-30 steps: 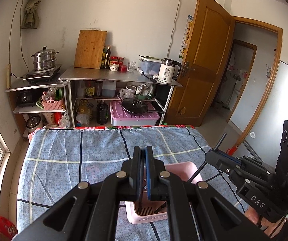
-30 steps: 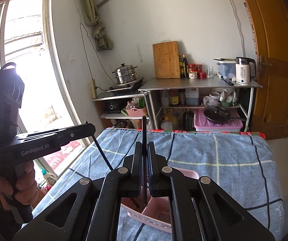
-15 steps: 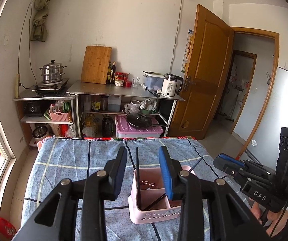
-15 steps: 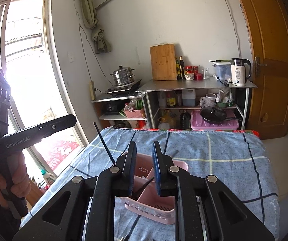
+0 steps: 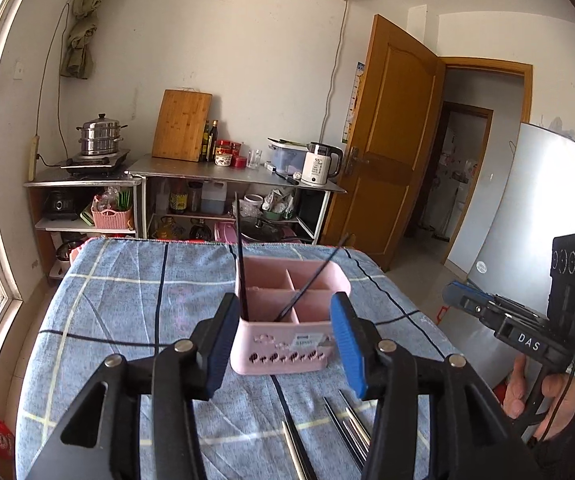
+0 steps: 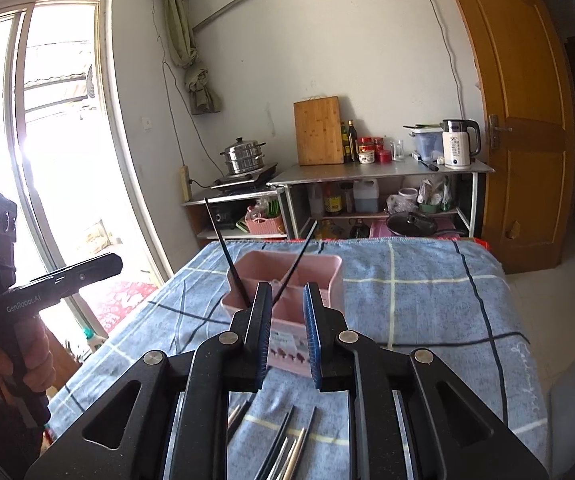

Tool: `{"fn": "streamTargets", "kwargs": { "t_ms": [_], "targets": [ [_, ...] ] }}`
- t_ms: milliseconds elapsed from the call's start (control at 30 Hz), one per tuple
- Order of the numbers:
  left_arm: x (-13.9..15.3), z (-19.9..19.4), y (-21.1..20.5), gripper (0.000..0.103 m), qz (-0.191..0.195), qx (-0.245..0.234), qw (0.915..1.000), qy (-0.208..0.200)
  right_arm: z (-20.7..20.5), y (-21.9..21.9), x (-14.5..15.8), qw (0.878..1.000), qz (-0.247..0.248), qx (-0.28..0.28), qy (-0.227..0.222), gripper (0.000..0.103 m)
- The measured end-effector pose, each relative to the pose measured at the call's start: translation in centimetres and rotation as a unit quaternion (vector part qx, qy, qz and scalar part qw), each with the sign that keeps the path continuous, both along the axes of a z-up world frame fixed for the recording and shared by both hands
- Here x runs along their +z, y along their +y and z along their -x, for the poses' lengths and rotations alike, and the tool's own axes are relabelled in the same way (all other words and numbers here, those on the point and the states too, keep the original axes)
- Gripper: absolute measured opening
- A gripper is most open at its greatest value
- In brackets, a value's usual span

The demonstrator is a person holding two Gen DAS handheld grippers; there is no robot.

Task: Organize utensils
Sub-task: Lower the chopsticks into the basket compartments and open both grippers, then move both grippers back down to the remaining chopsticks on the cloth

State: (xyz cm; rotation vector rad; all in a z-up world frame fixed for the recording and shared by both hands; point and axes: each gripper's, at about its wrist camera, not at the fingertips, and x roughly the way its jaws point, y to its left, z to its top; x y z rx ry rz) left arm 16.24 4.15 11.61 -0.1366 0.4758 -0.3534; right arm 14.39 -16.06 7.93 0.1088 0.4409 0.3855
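Left wrist view: left gripper (image 5: 285, 334) spread wide and empty, framing the pink caddy (image 5: 287, 320) on the checked-cloth surface (image 5: 127, 300); two black chopsticks (image 5: 240, 264) stand in its near compartments; more utensils (image 5: 347, 428) lie loose nearer the camera.

Right wrist view: right gripper (image 6: 285, 334) parted and empty, before the caddy (image 6: 287, 276).

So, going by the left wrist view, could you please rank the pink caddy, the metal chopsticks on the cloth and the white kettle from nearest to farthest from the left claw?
1. Metal chopsticks, on the cloth just below the left claw.
2. Pink caddy, straight ahead mid-table.
3. White kettle, on the far counter, right side.
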Motion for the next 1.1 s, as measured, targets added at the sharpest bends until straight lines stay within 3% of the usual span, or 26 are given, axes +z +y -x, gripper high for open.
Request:
{"fn": "streamTargets", "kwargs": {
  "t_ms": [267, 500, 1100],
  "targets": [
    [-5.9, 2.9, -1.6, 0.049, -0.002, -0.023, 0.9981, 0.057, 2.9, -1.9, -4.6, 0.999, -0.006, -0.008, 0.049, 0.017],
    [-9.0, 3.2, -2.8, 0.049, -0.011, -0.035, 0.995, 0.093, 3.0, -2.2, -7.3, 0.997, -0.005, -0.012, 0.082, 0.017],
    [-14.3, -2.0, -5.9, 0.039, -0.045, -0.071, 0.9809, 0.175, -3.1, 0.5, -14.3, 0.979, 0.051, 0.011, 0.198, 0.016]
  ]
}}
